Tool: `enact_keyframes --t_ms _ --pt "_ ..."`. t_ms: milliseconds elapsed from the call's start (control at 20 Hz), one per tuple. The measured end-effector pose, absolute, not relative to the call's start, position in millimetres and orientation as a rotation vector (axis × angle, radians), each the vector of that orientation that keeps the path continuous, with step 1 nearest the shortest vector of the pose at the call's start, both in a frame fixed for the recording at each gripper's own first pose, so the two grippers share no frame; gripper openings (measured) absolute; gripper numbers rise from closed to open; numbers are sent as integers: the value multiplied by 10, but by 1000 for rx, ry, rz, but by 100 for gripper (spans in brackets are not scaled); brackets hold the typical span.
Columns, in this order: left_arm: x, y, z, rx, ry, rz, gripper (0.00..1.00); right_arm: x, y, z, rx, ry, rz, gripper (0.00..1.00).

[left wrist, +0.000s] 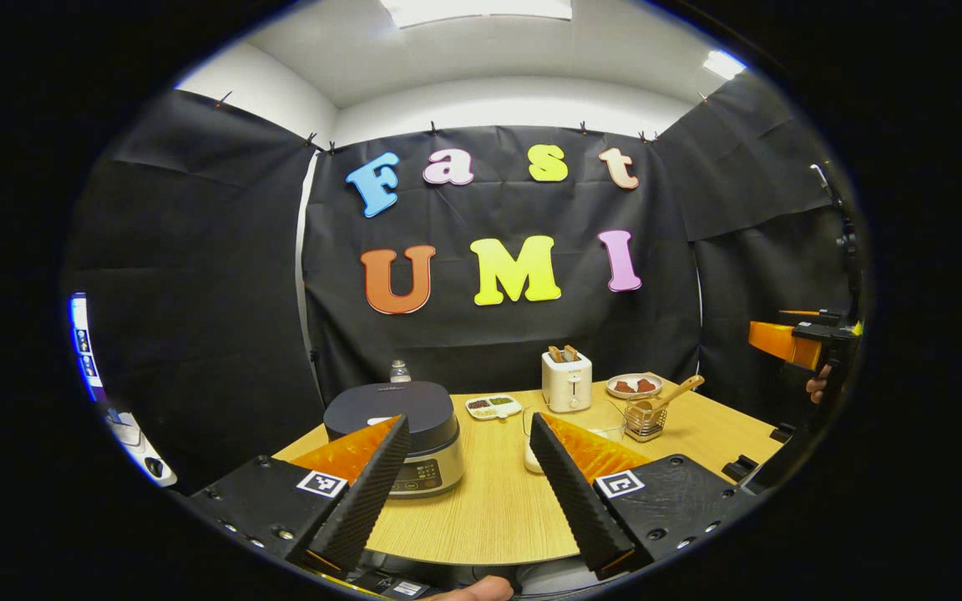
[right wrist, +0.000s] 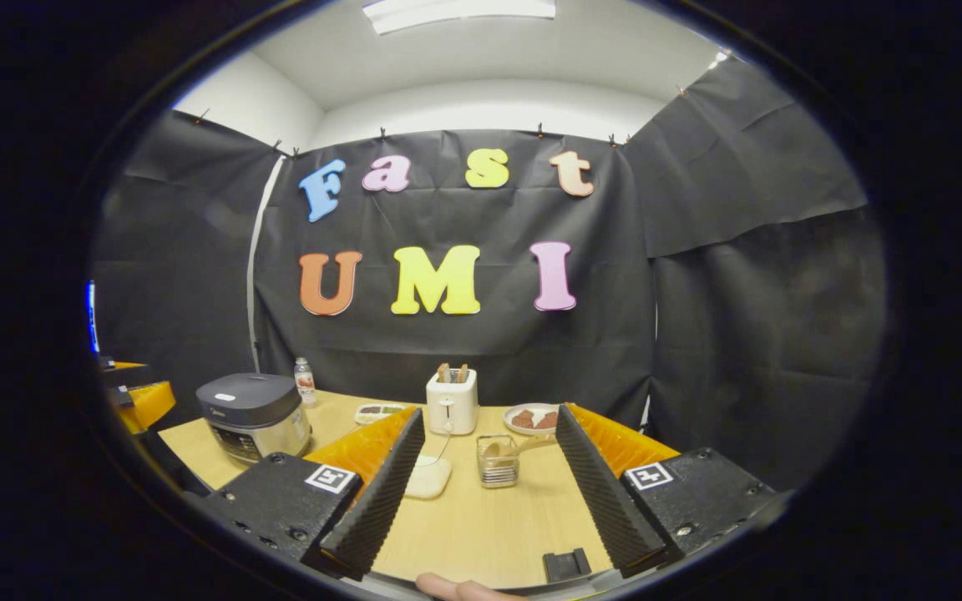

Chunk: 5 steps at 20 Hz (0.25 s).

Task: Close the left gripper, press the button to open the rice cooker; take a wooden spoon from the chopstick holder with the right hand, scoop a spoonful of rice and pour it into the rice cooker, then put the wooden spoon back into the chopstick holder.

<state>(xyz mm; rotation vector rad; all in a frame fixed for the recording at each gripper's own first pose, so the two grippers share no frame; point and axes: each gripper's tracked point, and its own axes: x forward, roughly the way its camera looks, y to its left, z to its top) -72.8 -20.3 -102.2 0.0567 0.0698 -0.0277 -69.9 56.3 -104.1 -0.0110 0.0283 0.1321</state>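
Nearest the lens in the left gripper view, the left claw [left wrist: 468, 480] hangs low over the near edge of the bench [left wrist: 489, 509], fingers spread wide apart with nothing between them. Just past its left finger sits the rice cooker [left wrist: 393, 434], lid down, a squat dark-topped pot with a control panel on the front; it looks heavy and stable enough to take a firm push without sliding, though I can't make out which spot is the release button from here. Over in the right gripper view, the right claw [right wrist: 485, 484] is likewise wide apart and empty, lined up almost dead on the chopstick holder [right wrist: 498, 461], a small wire basket well out on the bench. Leaning in it is the wooden spoon [right wrist: 523, 445], its handle angled up and to the right. That spoon should be light, stiff and a bit slick, so the handle partway up is the place to pinch, since the bowl end sits down inside the wire. A pale dish [right wrist: 428, 477] lies just left of the holder, possibly the rice.
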Motion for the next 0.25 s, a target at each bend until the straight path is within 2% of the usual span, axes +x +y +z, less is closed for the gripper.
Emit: enact_keyframes --t_ms 50,200,250 --pt "-738 -214 -1018 57 68 -28 93 -709 548 -1032 -10 26 131 95" --pt "-741 -248 -989 59 63 -29 93 -709 509 -1033 2 25 126 95" --pt "-741 -265 -974 60 60 -32 93 -712 505 -1038 5 26 127 100"
